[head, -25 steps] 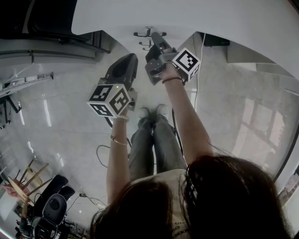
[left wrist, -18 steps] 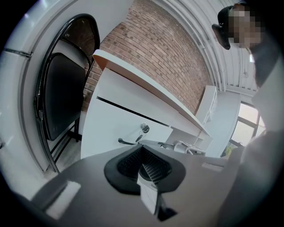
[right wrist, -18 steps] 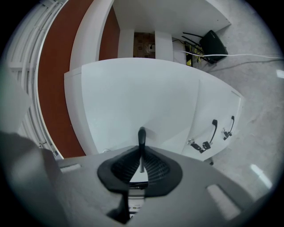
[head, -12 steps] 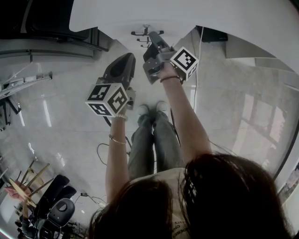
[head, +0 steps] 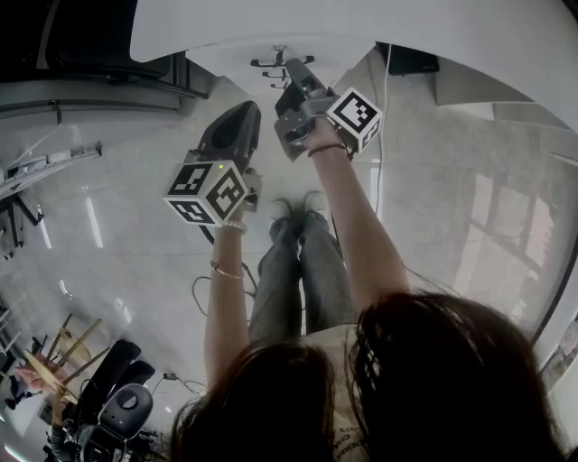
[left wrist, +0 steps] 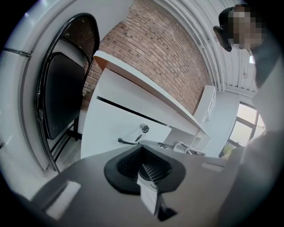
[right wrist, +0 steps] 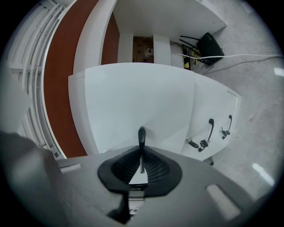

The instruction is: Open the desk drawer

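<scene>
The white desk (head: 379, 27) fills the top of the head view. My right gripper (head: 294, 74) reaches up to its front, by dark handles (head: 274, 63). In the right gripper view a white drawer front (right wrist: 133, 97) faces me, and its dark handle (right wrist: 141, 135) runs down between the jaws of my right gripper (right wrist: 141, 166), which is shut on it. My left gripper (head: 240, 124) hangs lower and to the left, touching nothing. The left gripper (left wrist: 143, 160) is shut and empty, and looks at a drawer handle (left wrist: 126, 142) and a key in a lock (left wrist: 144, 128).
A black folding chair (left wrist: 62, 93) leans left of the desk, before a brick wall (left wrist: 155, 48). Two more handles (right wrist: 211, 128) and keys (right wrist: 195, 144) sit on the fronts to the right. A cable (head: 384, 135) and the person's legs (head: 298, 262) are over the tiled floor.
Both grippers stay almost where they were. The right one has crept slightly up-left along with the desk edge, still shut on the handle.
</scene>
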`<state>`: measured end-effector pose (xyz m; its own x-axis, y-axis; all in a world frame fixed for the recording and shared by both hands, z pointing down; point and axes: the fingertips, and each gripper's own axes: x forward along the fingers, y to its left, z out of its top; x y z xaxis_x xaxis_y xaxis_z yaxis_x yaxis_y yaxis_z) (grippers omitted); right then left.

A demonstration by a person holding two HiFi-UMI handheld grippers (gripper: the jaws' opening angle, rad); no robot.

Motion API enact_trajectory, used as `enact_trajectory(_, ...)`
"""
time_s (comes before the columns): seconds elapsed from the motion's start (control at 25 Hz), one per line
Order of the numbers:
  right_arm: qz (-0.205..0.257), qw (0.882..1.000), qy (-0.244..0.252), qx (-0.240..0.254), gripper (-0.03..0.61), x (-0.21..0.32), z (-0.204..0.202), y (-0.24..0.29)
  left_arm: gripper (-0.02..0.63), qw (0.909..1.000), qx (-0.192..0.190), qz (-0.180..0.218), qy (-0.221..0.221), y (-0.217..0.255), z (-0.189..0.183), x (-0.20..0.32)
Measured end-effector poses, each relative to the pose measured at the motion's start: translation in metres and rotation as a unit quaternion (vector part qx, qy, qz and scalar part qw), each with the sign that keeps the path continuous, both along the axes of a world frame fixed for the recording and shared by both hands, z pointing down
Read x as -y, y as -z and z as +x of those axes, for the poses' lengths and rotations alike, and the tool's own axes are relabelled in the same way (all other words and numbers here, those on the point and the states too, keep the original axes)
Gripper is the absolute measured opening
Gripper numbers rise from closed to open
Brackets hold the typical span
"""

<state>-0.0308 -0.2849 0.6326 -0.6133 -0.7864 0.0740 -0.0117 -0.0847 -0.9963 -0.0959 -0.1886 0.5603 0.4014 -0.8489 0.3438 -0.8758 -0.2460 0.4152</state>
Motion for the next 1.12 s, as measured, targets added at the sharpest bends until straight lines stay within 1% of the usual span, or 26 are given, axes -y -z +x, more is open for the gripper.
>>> enact_trajectory(0.56, -0.016, 1.000, -0.005, -0.001, 0.025, -0.002, 0.001, -0.013, -0.002, 0.9998, -0.004, -0.012, -0.013, -0.006, 0.003, 0.015)
enact_trajectory(0.88, -0.022, 1.000, -0.009, -0.006, 0.025, -0.002, 0.003, -0.009, -0.002, 0.9997, -0.007, -0.014, -0.020, 0.001, 0.004, 0.017)
enact_trajectory(1.12, -0.028, 1.000, -0.012, -0.007, 0.025, -0.002, 0.003, -0.020, -0.002, 0.9996, -0.009, -0.017, -0.023, -0.008, 0.002, 0.022)
